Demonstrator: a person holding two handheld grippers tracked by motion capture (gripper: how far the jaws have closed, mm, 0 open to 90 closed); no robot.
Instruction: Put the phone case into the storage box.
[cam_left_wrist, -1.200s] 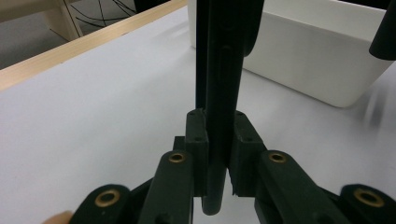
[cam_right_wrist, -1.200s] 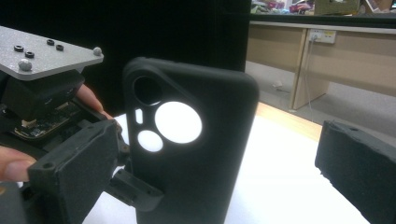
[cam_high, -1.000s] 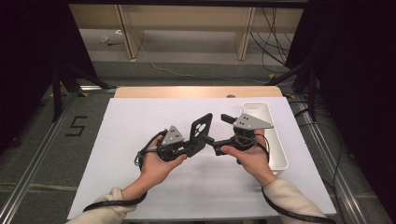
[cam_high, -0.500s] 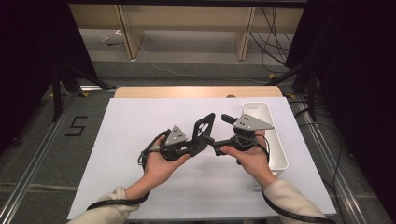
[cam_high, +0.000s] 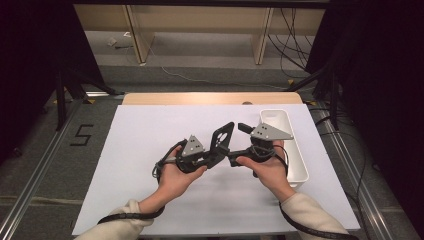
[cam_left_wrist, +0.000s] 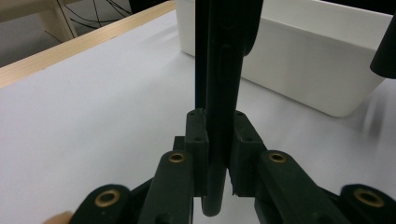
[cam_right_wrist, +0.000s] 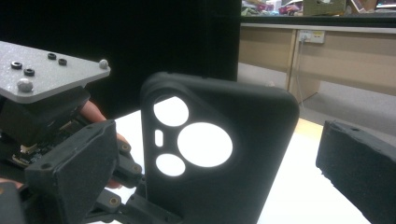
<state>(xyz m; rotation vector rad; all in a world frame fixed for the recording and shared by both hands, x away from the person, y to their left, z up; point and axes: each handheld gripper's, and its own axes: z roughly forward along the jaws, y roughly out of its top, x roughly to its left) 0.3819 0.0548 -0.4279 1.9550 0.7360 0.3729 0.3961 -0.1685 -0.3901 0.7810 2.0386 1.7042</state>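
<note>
My left gripper (cam_high: 214, 153) is shut on the lower edge of a black phone case (cam_high: 223, 137), which stands up above the white table sheet. The left gripper view shows the case (cam_left_wrist: 219, 70) edge-on, clamped between both pads (cam_left_wrist: 196, 140). The right gripper view shows the case (cam_right_wrist: 215, 158) from its flat side, with round camera cut-outs. My right gripper (cam_high: 239, 144) is open, one jaw on each side of the case, and neither jaw touches it. Both grippers are held by hands over the middle of the table.
A long white bin (cam_high: 296, 150) lies along the table's right side, just beyond the right hand, and appears close behind the case as the bin (cam_left_wrist: 303, 70) in the left gripper view. A wooden strip (cam_high: 210, 98) edges the far side of the white sheet (cam_high: 140, 135).
The left gripper with the case has edged slightly right, toward the right gripper. The right hand has stayed put.
</note>
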